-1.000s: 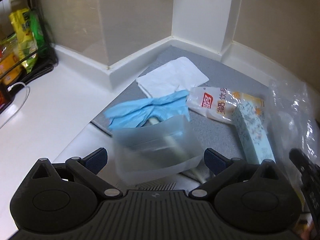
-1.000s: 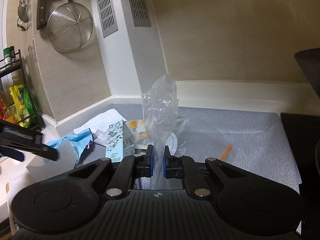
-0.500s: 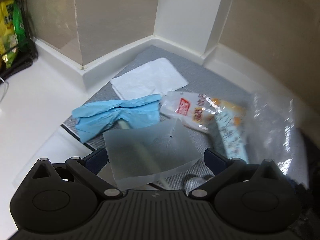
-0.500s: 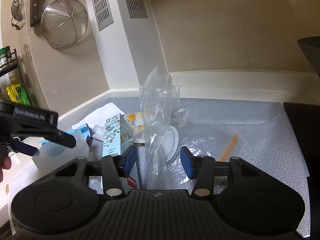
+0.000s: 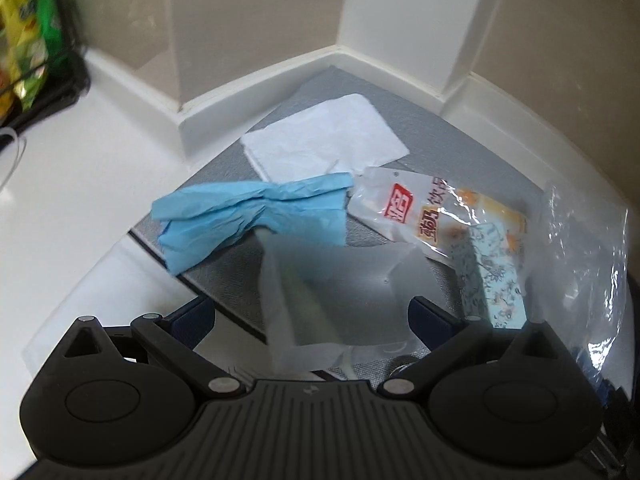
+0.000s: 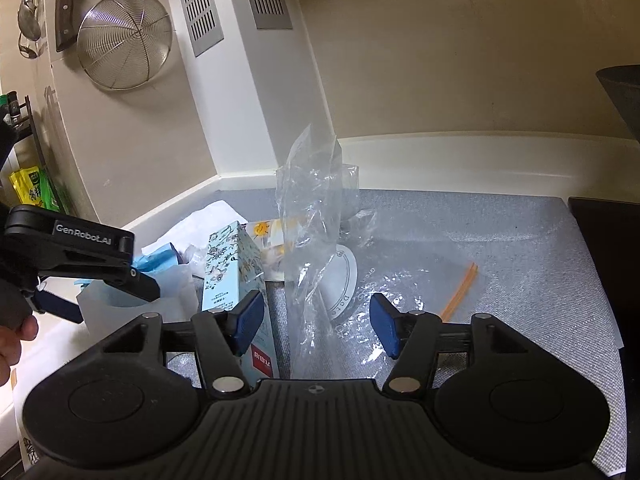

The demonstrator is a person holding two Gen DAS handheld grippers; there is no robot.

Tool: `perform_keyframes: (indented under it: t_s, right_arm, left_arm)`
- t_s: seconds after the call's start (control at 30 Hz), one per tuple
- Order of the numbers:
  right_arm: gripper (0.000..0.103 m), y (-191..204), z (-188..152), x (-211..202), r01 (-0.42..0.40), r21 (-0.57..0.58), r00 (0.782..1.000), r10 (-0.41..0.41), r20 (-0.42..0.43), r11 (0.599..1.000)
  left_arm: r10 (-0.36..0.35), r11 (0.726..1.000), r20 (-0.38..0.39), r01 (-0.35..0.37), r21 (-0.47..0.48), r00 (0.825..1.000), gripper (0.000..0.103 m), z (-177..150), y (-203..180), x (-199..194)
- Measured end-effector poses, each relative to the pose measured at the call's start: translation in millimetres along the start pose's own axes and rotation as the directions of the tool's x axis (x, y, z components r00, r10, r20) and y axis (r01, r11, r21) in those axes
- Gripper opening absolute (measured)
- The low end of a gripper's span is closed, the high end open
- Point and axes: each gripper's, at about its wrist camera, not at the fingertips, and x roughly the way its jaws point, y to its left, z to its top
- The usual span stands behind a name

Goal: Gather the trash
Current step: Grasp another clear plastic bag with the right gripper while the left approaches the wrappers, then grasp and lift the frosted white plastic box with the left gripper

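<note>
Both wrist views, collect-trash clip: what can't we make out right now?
- Translucent white plastic cup: motion-blurred in the left wrist view; whether the left tool grips it is unclear.
- Crumpled clear plastic bag: its base is hidden behind the right tool, whose jaws are opening.
- Patterned light-blue carton: print too small to read.
</note>
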Motion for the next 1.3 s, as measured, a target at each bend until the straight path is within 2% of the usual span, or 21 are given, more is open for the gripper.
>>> perform_keyframes:
  t_s: [0.13, 0.2, 0.23, 0.27, 0.3, 0.33, 0.4, 0.43, 0.47, 0.5, 0.63, 0.77, 0.87, 0.97, 1.07, 1.13, 1.2, 1.23, 1.27, 1.3]
  right_arm:
    - [0.061, -1, 0, 1, -0.001, 0.006, 1.000, 0.001, -0.005, 1.000]
    - [0.062, -3, 0, 2, -0.001, 0.019, 1.000, 0.001, -0.012, 1.000]
    - [0.061, -4, 0, 4, -0.001, 0.029, 1.000, 0.001, -0.019, 1.000]
    - [0.061, -6, 1, 5, 0.000, 0.039, 1.000, 0.001, -0.024, 0.999]
    - [0.061, -8, 1, 7, -0.001, 0.049, 1.000, 0.002, -0.030, 0.999]
    - [0.061, -9, 1, 8, -0.003, 0.058, 0.999, 0.005, -0.035, 0.998]
    - [0.061, -12, 1, 10, -0.008, 0.074, 0.999, 0.012, -0.041, 0.997]
    - [0.056, -13, 1, 10, -0.012, 0.081, 0.999, 0.016, -0.040, 0.997]
    - [0.033, -14, 0, 9, -0.019, 0.084, 0.999, 0.022, -0.035, 0.996]
    - [0.008, -14, 0, 8, -0.017, 0.082, 0.999, 0.019, -0.028, 0.996]
    - [0.008, -8, 1, -7, 0.012, 0.029, 0.996, -0.014, 0.085, 1.000]
    - [0.008, -9, 5, -23, 0.002, 0.031, 0.981, -0.008, 0.195, 1.000]
    - [0.008, -13, 7, -23, 0.005, 0.050, 0.980, -0.015, 0.196, 0.999]
    - [0.008, -15, 7, -20, 0.001, 0.067, 0.986, -0.012, 0.168, 0.998]
    - [0.008, -12, 6, -17, -0.007, 0.060, 0.988, -0.003, 0.152, 0.998]
    - [0.008, -9, 6, -17, -0.008, 0.045, 0.989, 0.001, 0.146, 0.999]
    - [0.008, -8, 5, -16, -0.007, 0.037, 0.990, 0.002, 0.140, 0.999]
    - [0.008, -8, 4, -16, -0.005, 0.036, 0.991, 0.000, 0.136, 0.999]
    - [0.008, -9, 4, -15, -0.004, 0.038, 0.991, -0.001, 0.132, 0.999]
    - [0.008, -9, 4, -15, -0.003, 0.042, 0.992, -0.003, 0.127, 0.999]
  left_arm:
    - [0.010, 0.998, -0.017, -0.011, -0.055, 1.000, 0.103, 1, 12, 1]
    - [0.017, 0.997, -0.011, -0.018, -0.079, 1.000, 0.097, 1, 18, 0]
    - [0.019, 0.996, -0.016, -0.021, -0.088, 1.000, 0.084, 1, 19, -1]
    - [0.018, 0.995, -0.032, -0.020, -0.093, 0.999, 0.066, 1, 21, 0]
    - [0.010, 0.995, -0.051, -0.015, -0.100, 0.999, 0.056, 1, 21, 2]
    - [0.000, 0.994, -0.064, -0.007, -0.106, 0.998, 0.042, 0, 22, 3]
    - [-0.007, 0.994, -0.052, 0.002, -0.108, 0.999, 0.024, -1, 22, 0]
    - [-0.005, 0.995, -0.050, 0.000, -0.099, 0.999, 0.006, -2, 20, -2]
    - [-0.013, 0.996, -0.051, 0.009, -0.092, 0.999, 0.001, -2, 20, -4]
    - [-0.024, 0.996, -0.050, 0.019, -0.089, 0.998, 0.001, -4, 20, -7]
    - [-0.040, 0.998, 0.004, 0.040, -0.049, 0.999, 0.000, -11, 21, -26]
    - [-0.062, 0.996, 0.035, 0.064, -0.070, 0.997, 0.000, -21, 35, -46]
    - [-0.048, 0.993, 0.050, 0.053, -0.106, 0.998, 0.000, -25, 52, -58]
    - [-0.004, 0.989, 0.019, 0.006, -0.146, 1.000, 0.000, -35, 71, -63]
    - [0.076, 0.987, -0.013, -0.077, -0.142, 0.997, 0.000, -49, 81, -60]
    - [0.098, 0.989, -0.031, -0.101, -0.110, 0.995, 0.000, -58, 83, -56]
    - [0.088, 0.995, -0.015, -0.089, -0.049, 0.996, 0.008, -66, 83, -59]
    - [0.072, 0.997, -0.002, -0.072, 0.001, 0.997, 0.025, -69, 80, -63]
    - [0.062, 0.997, 0.014, -0.063, 0.049, 0.998, 0.054, -70, 78, -67]
    - [0.061, 0.995, 0.044, -0.064, 0.079, 0.997, 0.069, -71, 77, -73]
